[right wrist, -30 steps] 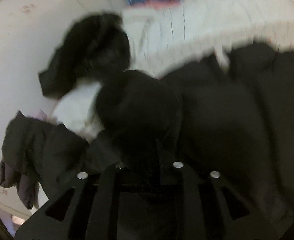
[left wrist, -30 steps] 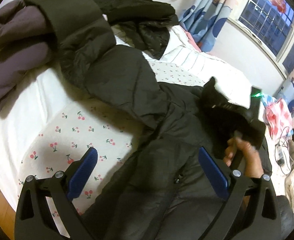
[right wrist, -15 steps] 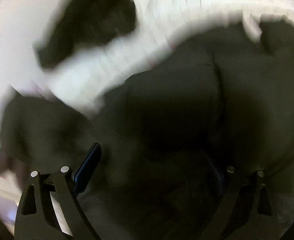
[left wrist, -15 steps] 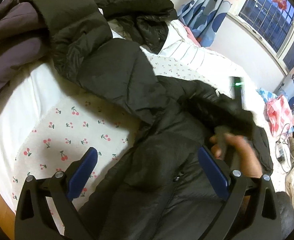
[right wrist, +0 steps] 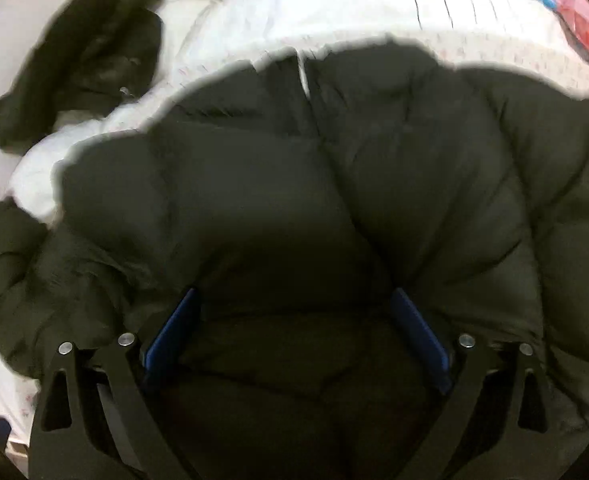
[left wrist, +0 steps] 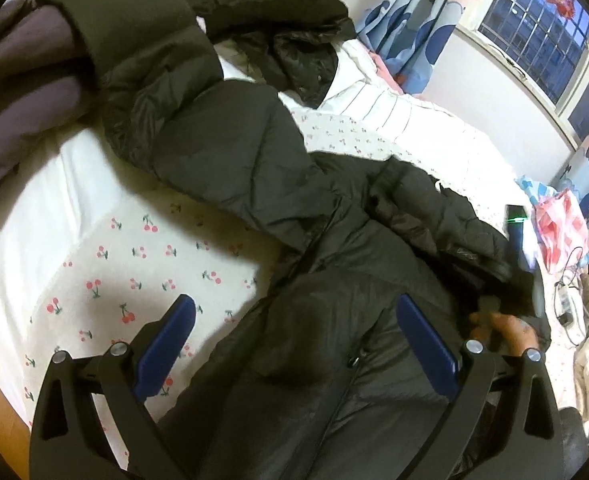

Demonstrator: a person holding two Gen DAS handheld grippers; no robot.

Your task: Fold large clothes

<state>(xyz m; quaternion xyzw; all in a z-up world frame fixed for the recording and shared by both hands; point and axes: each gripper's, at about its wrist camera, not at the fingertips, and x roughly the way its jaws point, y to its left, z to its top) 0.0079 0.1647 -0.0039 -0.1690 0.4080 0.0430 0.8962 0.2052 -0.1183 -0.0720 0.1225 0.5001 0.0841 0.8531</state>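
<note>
Looking down the left gripper [left wrist: 294,344], you get the whole layout: a big black puffer coat [left wrist: 334,320] sprawled across the bed [left wrist: 34,200], one sleeve running up toward 11 o'clock and the body filling the bottom from 6 round to 4. Its blue pads stand wide apart with nothing pinched; the coat just lies under them. At 3 o'clock there's a hand [left wrist: 506,330] gripping a handle, half buried in the coat's bunched-up edge.

The right gripper [right wrist: 294,336] view is way closer and a bit blurry, basically wall-to-wall black quilting [right wrist: 374,180]. Its jaws are opening, already spread wide, and the coat sits beneath and between the pads without being squeezed. You'd never get the room from this one, only a second dark jacket [right wrist: 86,72] at 10 o'clock and a white puffy garment [right wrist: 294,12] along 12.

Left view fills in the rest: cherry-print sheet [left wrist: 134,264] at 8 o'clock, a purple-grey garment [left wrist: 18,92] heaped at 10, more dark clothes [left wrist: 278,12] at 12, blue-and-pink curtains [left wrist: 410,28] and a barred window [left wrist: 542,36] at 1 to 2, a red-and-white plastic bag [left wrist: 562,232] with some cables on the floor at 3.
</note>
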